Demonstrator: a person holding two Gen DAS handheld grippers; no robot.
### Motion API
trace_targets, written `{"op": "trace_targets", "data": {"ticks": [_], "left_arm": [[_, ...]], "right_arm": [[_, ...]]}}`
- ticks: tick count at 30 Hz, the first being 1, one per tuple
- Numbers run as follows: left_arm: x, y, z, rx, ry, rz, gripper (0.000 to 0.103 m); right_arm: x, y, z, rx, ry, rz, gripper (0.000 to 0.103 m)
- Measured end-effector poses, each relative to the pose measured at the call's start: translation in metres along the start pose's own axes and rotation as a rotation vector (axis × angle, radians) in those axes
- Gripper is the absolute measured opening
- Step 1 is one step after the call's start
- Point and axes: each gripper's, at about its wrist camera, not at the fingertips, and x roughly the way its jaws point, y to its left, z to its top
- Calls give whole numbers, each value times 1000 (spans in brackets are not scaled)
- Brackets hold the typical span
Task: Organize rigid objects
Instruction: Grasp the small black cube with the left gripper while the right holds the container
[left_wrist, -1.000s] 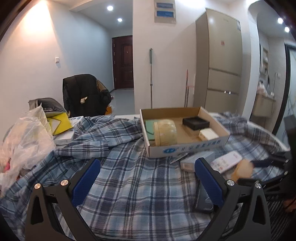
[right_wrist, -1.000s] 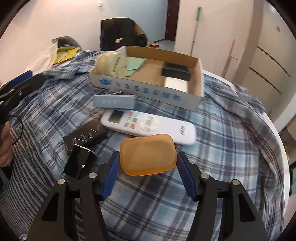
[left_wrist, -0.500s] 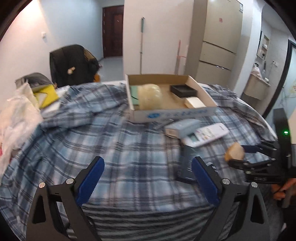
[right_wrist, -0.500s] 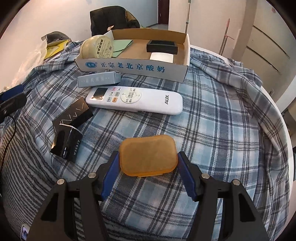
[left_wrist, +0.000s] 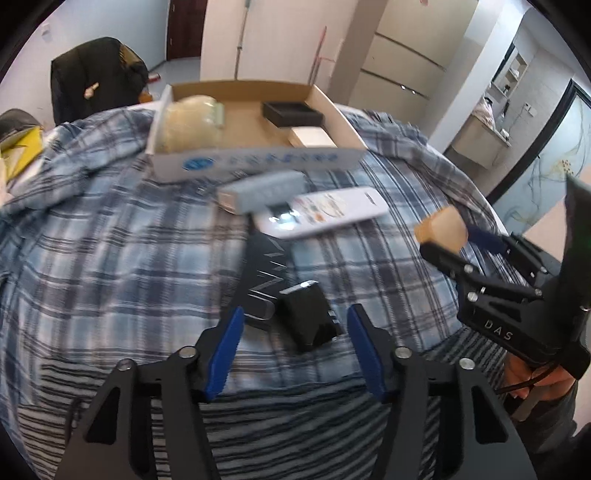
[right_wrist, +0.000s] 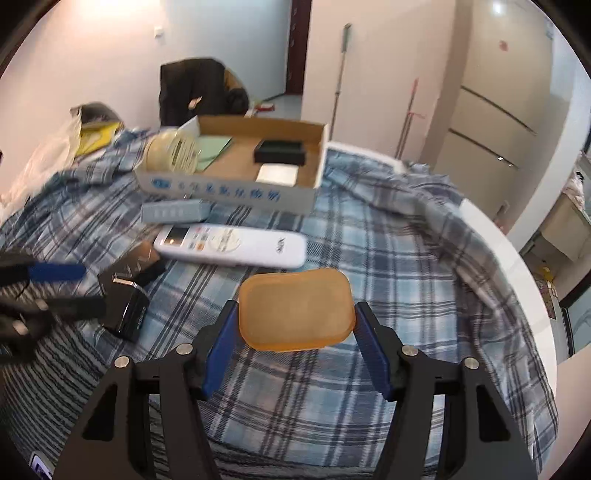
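Note:
My right gripper (right_wrist: 295, 325) is shut on an orange plastic lid-like box (right_wrist: 295, 308), held above the plaid cloth; it also shows in the left wrist view (left_wrist: 441, 229). My left gripper (left_wrist: 295, 332) is open, its blue pads either side of a small black box (left_wrist: 308, 317) that lies next to a flat black case (left_wrist: 264, 280). A white remote (right_wrist: 231, 245) and a grey-blue box (right_wrist: 175, 211) lie before the open cardboard box (right_wrist: 229, 188), which holds a tape roll (right_wrist: 171, 152), a black tray (right_wrist: 279, 151) and a white block (right_wrist: 277, 174).
A blue plaid cloth (right_wrist: 369, 236) covers the round table, whose white edge (right_wrist: 517, 266) shows at the right. A plastic bag and yellow item (right_wrist: 92, 134) lie at the far left. A chair with a black jacket (right_wrist: 199, 90) stands behind.
My left gripper has moved forward and right, down over the black box, with its jaws narrower. My right gripper has lifted and drawn back with the orange box.

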Motion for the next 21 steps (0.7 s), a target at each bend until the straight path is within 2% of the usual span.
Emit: {"op": "trace_targets", "data": {"ticks": [3,7,9,10,11,13,21], "left_arm": [[12,-9,0,-10,34,-5,60],[17,-16,2,24,-9,70,60],[19,-16,4,15,-5,71,59],[19,-15,5,6,-3,65,52],[19,-15,5,-2,3,61,41],[21,-16,6,-6,18,46,33],[29,-31,8,59,17,68,32]], "right_arm": [[-3,-3,-1,1,-24,-4,61],[-6,-4,-3,3,-36,22,61],[-8,-4,-4,-2,-40,29,61],[-8,-4,-4,-2,-42,31,61],[-8,-4,-5,-3,-43,34,61],[-9,-4,-5,-3,-45,40,61],[-13,-3,-6,-15,-60,43,61]]}}
